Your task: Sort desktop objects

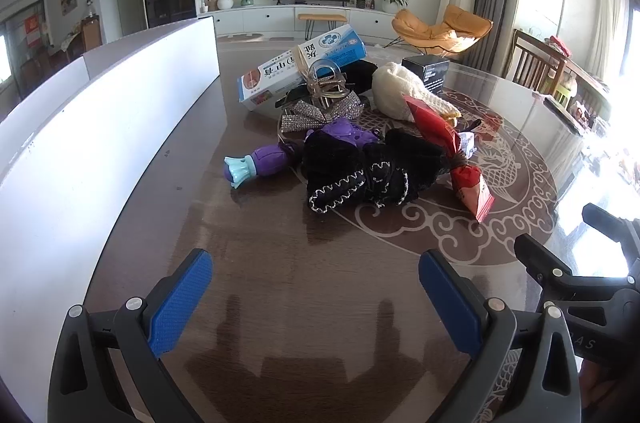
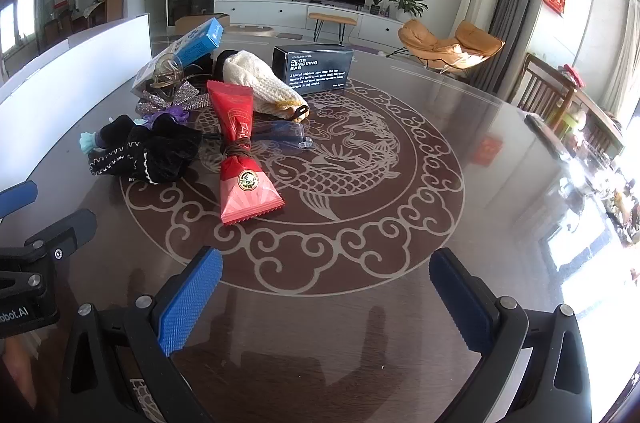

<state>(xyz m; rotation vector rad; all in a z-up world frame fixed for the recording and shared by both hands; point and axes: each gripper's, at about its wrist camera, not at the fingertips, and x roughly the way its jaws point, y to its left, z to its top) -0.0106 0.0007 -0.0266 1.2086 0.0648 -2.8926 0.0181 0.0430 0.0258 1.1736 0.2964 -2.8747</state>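
A heap of objects lies on the round brown table [image 1: 320, 283]. It holds a black velvet bow [image 1: 372, 171], a red snack packet [image 1: 460, 159], a purple toy with a teal end [image 1: 256, 165], a sparkly silver bow [image 1: 316, 113], a clear hair claw [image 1: 326, 81], a blue-white medicine box [image 1: 304, 67], a cream knitted cloth [image 1: 408, 93] and a black box [image 1: 430, 73]. My left gripper [image 1: 316, 303] is open and empty, short of the heap. My right gripper [image 2: 326, 299] is open and empty, near the red packet [image 2: 242, 159] and black bow [image 2: 152, 155]. A clear plastic case [image 2: 280, 135] lies behind the packet.
A long white bin wall [image 1: 100, 143] runs along the table's left side, also in the right wrist view [image 2: 72, 83]. The right half of the table [image 2: 480, 143] carries only the fish pattern. Each gripper shows at the edge of the other's view. Chairs stand at the far right.
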